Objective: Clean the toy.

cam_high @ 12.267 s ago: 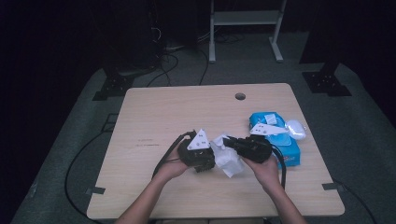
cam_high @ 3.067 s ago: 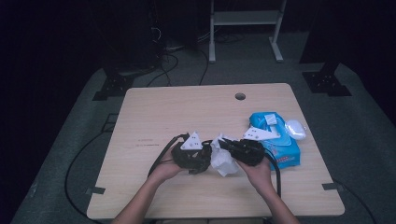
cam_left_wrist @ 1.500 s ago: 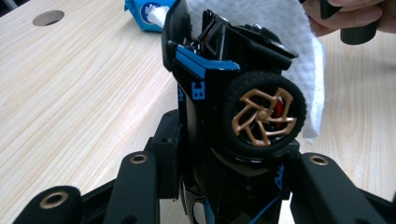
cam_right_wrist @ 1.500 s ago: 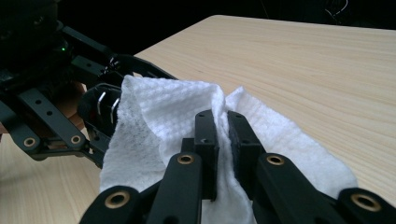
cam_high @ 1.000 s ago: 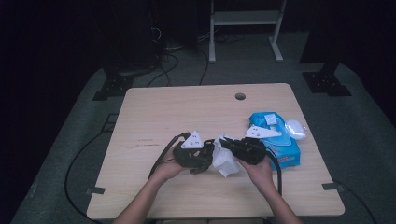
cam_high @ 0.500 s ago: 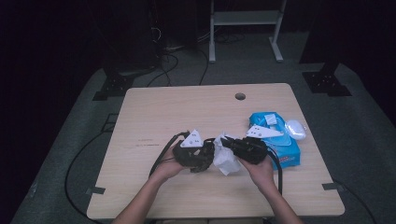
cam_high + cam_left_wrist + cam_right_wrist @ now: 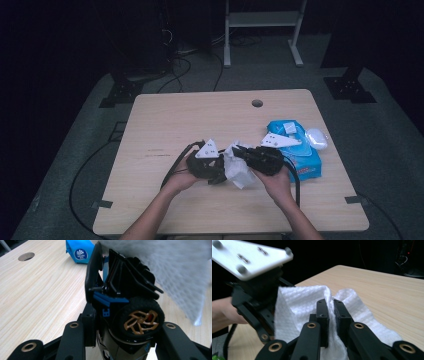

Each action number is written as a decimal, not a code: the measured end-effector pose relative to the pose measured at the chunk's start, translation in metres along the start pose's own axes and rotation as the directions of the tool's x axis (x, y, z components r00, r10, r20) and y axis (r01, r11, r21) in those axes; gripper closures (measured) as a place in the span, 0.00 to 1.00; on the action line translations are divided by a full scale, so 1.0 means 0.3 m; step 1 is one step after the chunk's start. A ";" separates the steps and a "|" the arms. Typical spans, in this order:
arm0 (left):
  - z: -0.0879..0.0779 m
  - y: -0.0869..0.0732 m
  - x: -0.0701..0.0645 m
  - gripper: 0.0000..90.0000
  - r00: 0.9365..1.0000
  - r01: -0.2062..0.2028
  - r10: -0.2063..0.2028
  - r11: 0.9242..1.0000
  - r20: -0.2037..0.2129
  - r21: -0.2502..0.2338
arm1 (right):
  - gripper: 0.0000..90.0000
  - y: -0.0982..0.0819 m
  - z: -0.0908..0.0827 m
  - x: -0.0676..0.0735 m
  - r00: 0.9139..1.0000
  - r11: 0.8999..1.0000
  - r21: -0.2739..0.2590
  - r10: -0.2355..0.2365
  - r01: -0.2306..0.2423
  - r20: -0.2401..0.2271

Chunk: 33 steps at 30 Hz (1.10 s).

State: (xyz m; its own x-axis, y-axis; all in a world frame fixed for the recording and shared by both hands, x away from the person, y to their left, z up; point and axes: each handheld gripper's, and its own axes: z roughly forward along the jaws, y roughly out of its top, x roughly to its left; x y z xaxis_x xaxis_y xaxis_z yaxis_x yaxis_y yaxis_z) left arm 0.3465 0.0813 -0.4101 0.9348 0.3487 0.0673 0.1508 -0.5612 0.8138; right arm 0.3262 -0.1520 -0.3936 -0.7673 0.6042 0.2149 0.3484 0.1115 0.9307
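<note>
- A light wooden table (image 7: 165, 130) is seen from above, with a round hole (image 7: 257, 103) near its far edge, well beyond both tools.
- A blue pack of wet wipes (image 7: 300, 155) lies on the table just to the outer side of the right gripper; in the left gripper view its blue end (image 7: 81, 250) is seen further off, up and to the left of the jaws.
- The left gripper (image 7: 216, 172) is held just above the tabletop, with its grey three-cornered plate on top. Its jaws are closed partway on a toy car (image 7: 125, 300), gripped at either side.
- The toy car is black with blue parts and is stood on end between those jaws; one black wheel with a gold hub (image 7: 141, 320) faces that gripper's camera.
- The right gripper (image 7: 239, 150) is pointed at the left one, and its jaws (image 7: 331, 312) are pinched tight on a fold of a white wipe (image 7: 297, 307).
- The wipe (image 7: 239, 170) hangs between the two tools, draped against the toy car's far side.
</note>
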 end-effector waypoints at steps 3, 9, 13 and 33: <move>-0.007 -0.005 0.007 0.64 1.000 0.002 -0.002 1.000 0.000 0.002 | 0.93 -0.027 -0.001 -0.033 0.999 0.999 0.017 0.028 -0.028 0.025; 0.005 -0.007 0.018 0.64 1.000 0.013 -0.013 1.000 0.001 0.010 | 0.93 -0.073 0.014 -0.054 0.998 0.996 0.067 0.053 -0.056 0.045; 0.010 0.004 0.025 0.63 1.000 0.013 -0.013 1.000 -0.001 0.013 | 0.93 -0.052 0.001 -0.047 0.998 0.998 0.042 0.046 -0.048 0.044; 0.074 0.050 0.029 0.63 1.000 -0.003 0.002 0.998 0.010 0.063 | 0.93 0.002 -0.009 -0.019 1.000 1.000 -0.005 0.022 -0.022 0.013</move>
State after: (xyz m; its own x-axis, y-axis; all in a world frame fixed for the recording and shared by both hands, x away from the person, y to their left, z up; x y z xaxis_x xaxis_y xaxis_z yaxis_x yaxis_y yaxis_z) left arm 0.3639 0.0590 -0.4101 0.9384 0.3397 0.0630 0.1681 -0.6082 0.7758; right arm 0.3292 -0.1577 -0.3936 -0.7524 0.6167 0.2316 0.3628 0.0945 0.9271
